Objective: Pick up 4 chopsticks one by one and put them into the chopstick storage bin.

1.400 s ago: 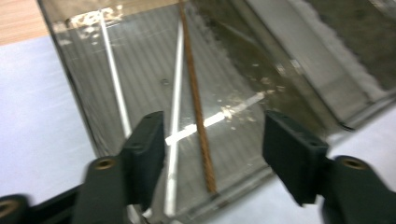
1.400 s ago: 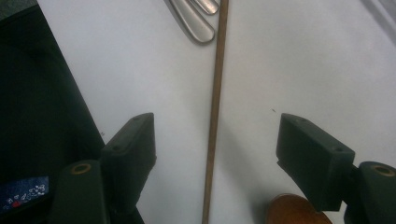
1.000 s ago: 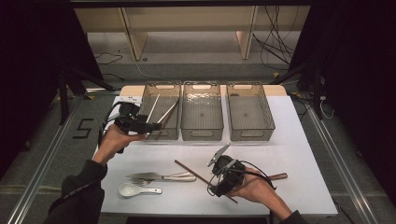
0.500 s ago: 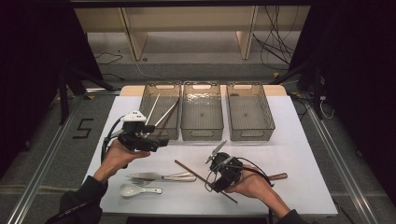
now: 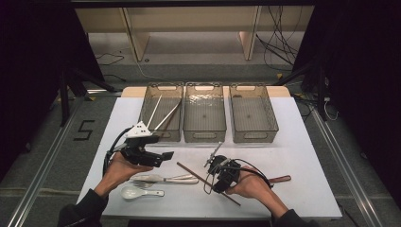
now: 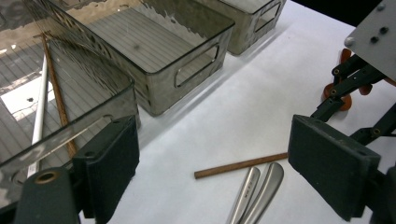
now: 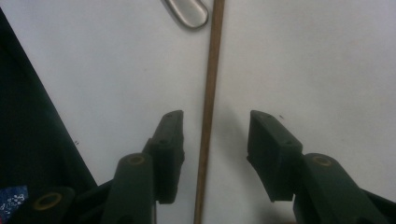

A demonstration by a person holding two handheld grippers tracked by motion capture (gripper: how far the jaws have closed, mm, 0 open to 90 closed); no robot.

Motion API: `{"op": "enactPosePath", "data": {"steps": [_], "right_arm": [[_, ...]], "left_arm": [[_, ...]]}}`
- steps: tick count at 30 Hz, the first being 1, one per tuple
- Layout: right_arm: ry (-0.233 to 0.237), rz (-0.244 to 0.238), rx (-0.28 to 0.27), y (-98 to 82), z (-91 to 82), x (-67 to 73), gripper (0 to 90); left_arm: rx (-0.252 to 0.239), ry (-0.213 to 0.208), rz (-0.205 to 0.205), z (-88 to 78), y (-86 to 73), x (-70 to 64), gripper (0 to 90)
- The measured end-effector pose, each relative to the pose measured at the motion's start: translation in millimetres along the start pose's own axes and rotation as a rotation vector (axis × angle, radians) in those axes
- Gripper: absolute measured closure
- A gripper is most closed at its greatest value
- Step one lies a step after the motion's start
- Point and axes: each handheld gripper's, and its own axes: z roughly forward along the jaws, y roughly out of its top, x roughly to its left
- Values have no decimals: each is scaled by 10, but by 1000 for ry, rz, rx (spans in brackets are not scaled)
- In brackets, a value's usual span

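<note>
Brown chopstick (image 7: pixel 208 107) flat on white counter (image 5: pixel 302 156), lying between right tool (image 7: pixel 215 140) pads just closing but not yet pressing, liable to roll or slip out if pinched off-centre; left tool (image 6: pixel 212 154) wide apart, empty, near bin (image 6: pixel 93 100).

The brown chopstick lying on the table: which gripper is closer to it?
Right. The right gripper straddles the brown chopstick, jaws closing but not yet touching. The left gripper hovers open, off beyond the chopstick's far end.
</note>
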Motion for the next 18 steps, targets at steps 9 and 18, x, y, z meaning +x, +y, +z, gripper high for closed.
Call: {"op": "enactPosePath", "data": {"steps": [9,18], "right_arm": [[7,-16,45,67,108,0,681],[-7,-18,75,92,164,9,751]], "left_arm": [[19,-9,-7,-7,-114,-58,162],[23,-10,-2,-55,-151,-76,161]]}}
